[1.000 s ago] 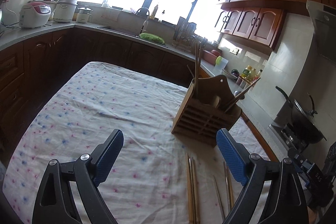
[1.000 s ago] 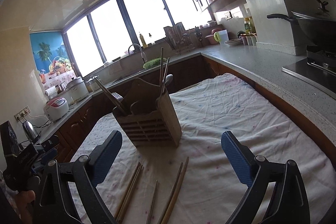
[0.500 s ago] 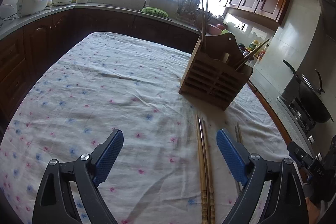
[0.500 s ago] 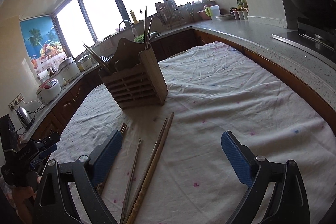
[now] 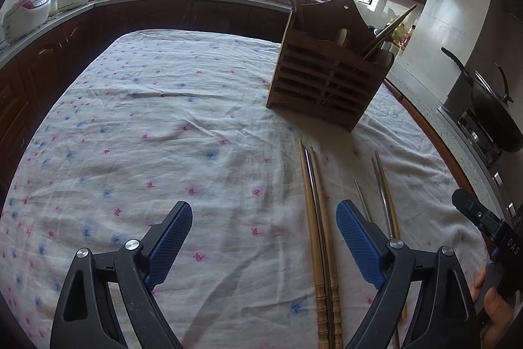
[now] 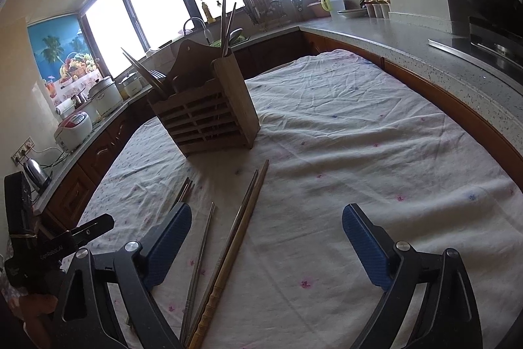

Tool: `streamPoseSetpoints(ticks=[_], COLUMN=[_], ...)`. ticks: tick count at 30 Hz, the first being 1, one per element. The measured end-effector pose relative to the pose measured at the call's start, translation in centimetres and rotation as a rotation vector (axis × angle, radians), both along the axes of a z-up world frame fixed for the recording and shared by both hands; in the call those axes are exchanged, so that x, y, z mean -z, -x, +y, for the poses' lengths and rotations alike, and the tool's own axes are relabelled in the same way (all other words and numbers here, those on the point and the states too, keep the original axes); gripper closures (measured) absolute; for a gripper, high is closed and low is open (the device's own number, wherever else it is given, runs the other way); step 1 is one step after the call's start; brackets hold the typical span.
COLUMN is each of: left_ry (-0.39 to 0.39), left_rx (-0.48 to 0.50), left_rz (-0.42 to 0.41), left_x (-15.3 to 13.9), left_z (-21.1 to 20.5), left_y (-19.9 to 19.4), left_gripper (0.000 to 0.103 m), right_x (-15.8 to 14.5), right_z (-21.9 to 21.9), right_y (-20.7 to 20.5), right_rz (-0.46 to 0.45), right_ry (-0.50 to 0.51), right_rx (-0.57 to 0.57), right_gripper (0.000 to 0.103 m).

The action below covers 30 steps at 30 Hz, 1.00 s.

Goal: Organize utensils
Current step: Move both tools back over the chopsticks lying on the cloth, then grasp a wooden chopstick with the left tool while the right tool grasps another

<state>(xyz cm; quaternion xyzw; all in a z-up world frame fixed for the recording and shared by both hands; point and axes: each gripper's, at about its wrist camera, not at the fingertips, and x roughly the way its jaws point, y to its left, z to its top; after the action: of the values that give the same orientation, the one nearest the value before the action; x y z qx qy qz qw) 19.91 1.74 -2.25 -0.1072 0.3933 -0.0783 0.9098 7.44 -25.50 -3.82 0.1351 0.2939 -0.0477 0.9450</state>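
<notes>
Both tools gape empty; right tool (image 6: 266,239) has just been narrowing. Long wooden chopsticks (image 5: 318,218) lie at six o'clock of slatted wooden utensil holder (image 5: 328,72); straddle one pair squarely before pinching

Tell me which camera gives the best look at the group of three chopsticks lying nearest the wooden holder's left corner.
Left wrist view: the three chopsticks run nearly full length, tips to carved handles, between the left gripper's open jaws. Right wrist view shows only their tips, behind that gripper's blue pad.
</notes>
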Motion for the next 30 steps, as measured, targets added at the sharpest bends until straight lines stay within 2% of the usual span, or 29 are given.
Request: streamPoseSetpoints(ticks=[3,7,10,18,22,26,30], left_ry=[-0.02,-0.051,-0.067,-0.099,-0.124,-0.16,-0.177], left_rx=[0.02,0.044,0.055,0.098,0.122,0.15,0.174], left_rz=[0.022,0.039,0.048,0.08,0.101,0.142,0.135], left_x=[0.2,0.4,0.5,1.2,1.8,3.1,3.7], left_z=[-0.8,-1.8,-2.2,-3.3,-4.1,-5.2,-5.8], left_y=[-1.0,-2.6,-4.2,-8.5,-10.3,-11.7,-12.3], left_gripper=[0.015,0.024,0.028,0.044,0.05,0.068,0.068], right_x=[0.1,0.5,0.8,1.9,2.5,2.9,3.6], right_z=[0.1,0.2,0.3,0.5,0.6,0.7,0.6], right_y=[-0.5,-1.5,-2.5,-6.5,-8.3,-9.4,-10.5], right_rz=[0.011,0.041,0.067,0.154,0.188,0.212,0.25], right_ry=[0.004,-0.004,-0.009,0.003,0.017,0.029,0.043], right_rx=[-0.005,-0.018,-0.028,-0.044,-0.045,-0.041,-0.038], right_gripper=[0.02,0.035,0.046,0.07,0.078,0.082,0.087])
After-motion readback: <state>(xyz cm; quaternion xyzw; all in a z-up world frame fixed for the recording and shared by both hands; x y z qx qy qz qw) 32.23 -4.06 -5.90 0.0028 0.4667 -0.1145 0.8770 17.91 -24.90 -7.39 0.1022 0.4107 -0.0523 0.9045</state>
